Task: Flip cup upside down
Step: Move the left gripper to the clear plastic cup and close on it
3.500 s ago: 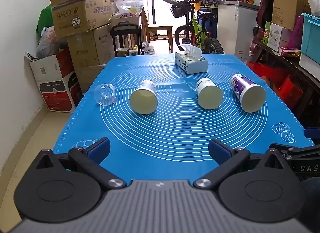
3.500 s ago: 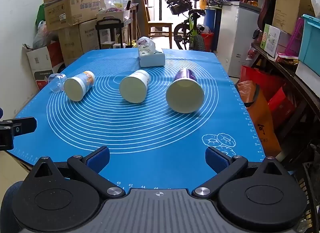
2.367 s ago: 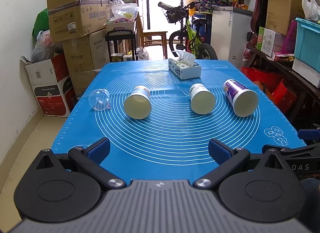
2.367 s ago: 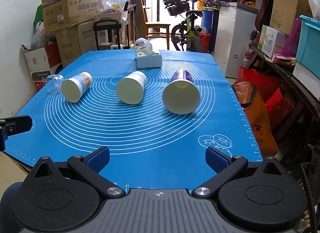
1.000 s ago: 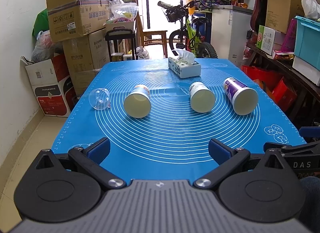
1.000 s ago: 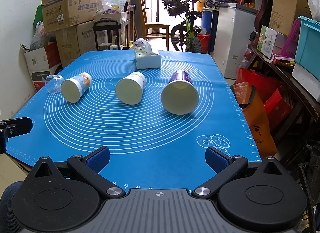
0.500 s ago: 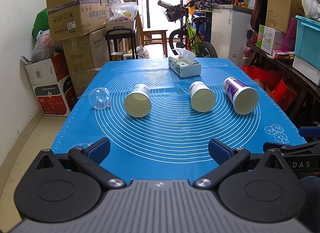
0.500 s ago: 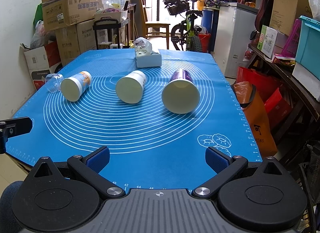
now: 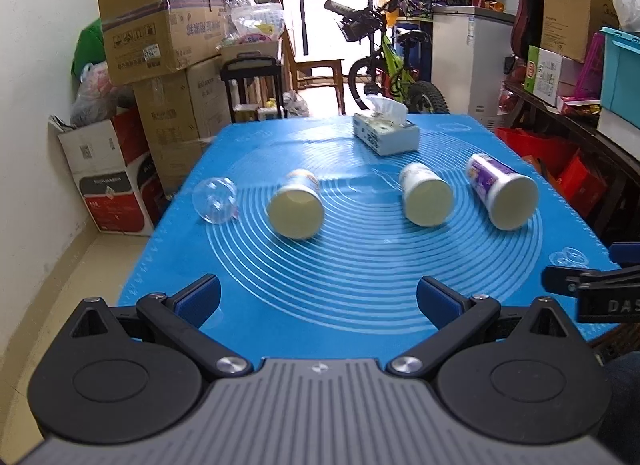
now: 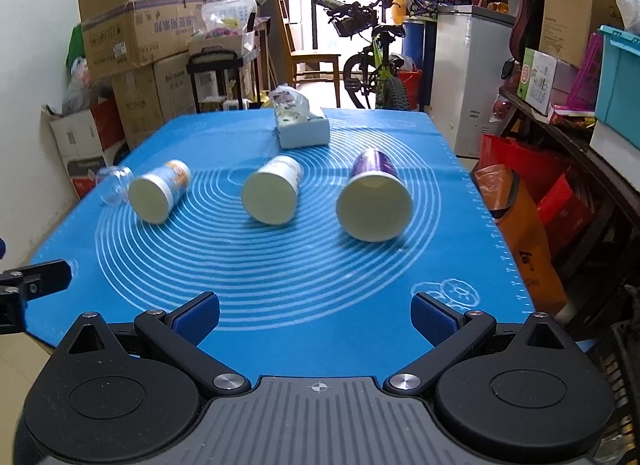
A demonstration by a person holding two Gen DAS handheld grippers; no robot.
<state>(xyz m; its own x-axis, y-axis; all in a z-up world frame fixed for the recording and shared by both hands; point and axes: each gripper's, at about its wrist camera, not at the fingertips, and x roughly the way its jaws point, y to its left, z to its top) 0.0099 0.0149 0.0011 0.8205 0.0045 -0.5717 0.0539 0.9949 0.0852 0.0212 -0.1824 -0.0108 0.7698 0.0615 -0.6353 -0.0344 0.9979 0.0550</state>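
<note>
Four cups lie on their sides in a row across the middle of the blue mat (image 9: 360,285), mouths toward me: a clear cup (image 9: 214,199) nearest the left edge, then an orange-print cup (image 9: 296,203), a white cup (image 9: 425,194) and a purple cup (image 9: 500,195) toward the right edge. None stands inverted yet. Tissue box (image 9: 386,131) sits near the far edge, approx. centre. Mat covers the whole tabletop w/ white concentric rings. Room behind is cluttered: cardboard boxes (image 9: 160,41) stacked at left, a bike (image 9: 384,65) by the bright doorway, a white cabinet (image 9: 472,61) beyond the far right corner, shelves along the right wall.

My left gripper (image 9: 318,299) hovers level over the near edge, fingers spread wide, nothing between them. My right gripper (image 10: 315,317) hangs likewise over the near edge, released, pointed roughly at the purple cup (image 10: 374,199). Both well apart from every cup.
</note>
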